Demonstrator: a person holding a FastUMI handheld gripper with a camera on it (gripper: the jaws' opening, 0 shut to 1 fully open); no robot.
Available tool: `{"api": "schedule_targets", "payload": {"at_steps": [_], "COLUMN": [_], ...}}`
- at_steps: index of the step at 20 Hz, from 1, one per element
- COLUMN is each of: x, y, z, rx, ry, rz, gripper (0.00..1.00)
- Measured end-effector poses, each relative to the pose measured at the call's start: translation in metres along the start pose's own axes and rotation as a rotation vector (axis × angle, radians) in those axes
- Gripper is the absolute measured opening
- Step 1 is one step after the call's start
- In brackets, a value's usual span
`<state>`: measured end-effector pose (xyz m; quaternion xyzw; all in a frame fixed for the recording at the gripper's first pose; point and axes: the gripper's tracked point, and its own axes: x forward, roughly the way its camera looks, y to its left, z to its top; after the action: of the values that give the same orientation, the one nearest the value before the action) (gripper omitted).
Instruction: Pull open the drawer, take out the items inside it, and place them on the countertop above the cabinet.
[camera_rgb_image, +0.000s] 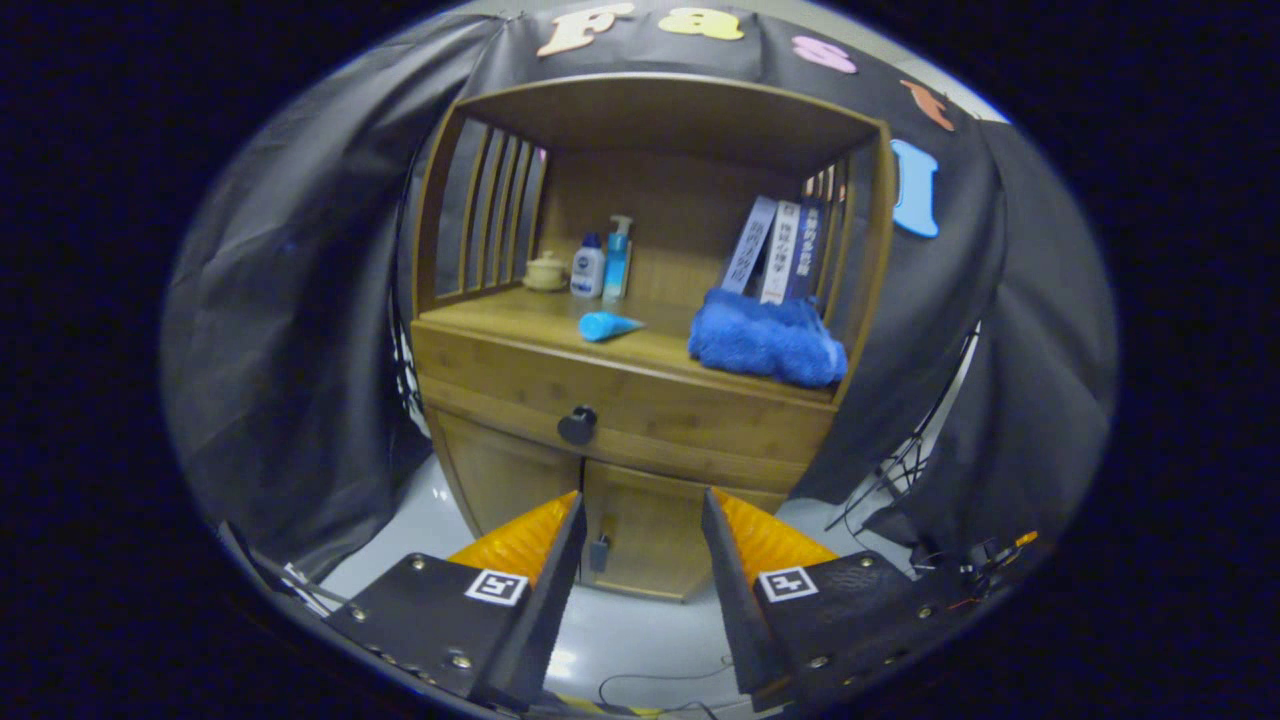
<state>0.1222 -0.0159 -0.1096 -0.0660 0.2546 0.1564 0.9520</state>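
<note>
Two fingers of the claw (640, 505) stand apart with nothing between them, held in the air short of the wooden bamboo-toned cabinet (640, 400). Beyond the fingertips, the cabinet's wide wooden drawer (700, 400) sits fully closed beneath the worktop (520, 325), with its round black knob (577, 425) just ahead of and slightly above the left finger. Below the drawer, a lower door shows in the gap between the fingers, carrying a small dark handle (599, 552). On the worktop, a light-blue tube (608, 325) lies on its side near the front edge, and a folded blue fluffy towel (766, 338) rests at the right end, touching the slatted side rail. Behind the towel, three upright books (775, 250) lean against the right side. At the back left stand a small cream lidded pot (546, 271), a white bottle with a blue cap (588, 268) and a blue pump bottle (617, 260), the two bottles just beside each other. A white floor (640, 630) lies under the claw.
</note>
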Motion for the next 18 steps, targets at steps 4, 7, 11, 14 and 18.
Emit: {"api": "schedule_targets", "payload": {"at_steps": [4,7,11,14,18], "x": [-0.004,-0.001,0.006,0.013,0.024], "y": [-0.03,-0.05,-0.073,-0.087,-0.099], "z": [-0.004,-0.01,-0.013,-0.017,-0.029], "rx": [0.025,0.037,0.062,0.076,0.097], "ry": [-0.048,-0.059,-0.074,-0.08,-0.069], "rz": [-0.015,-0.021,-0.028,-0.032,-0.035], "gripper": [0.81,0.82,0.82,0.82,0.82]}}
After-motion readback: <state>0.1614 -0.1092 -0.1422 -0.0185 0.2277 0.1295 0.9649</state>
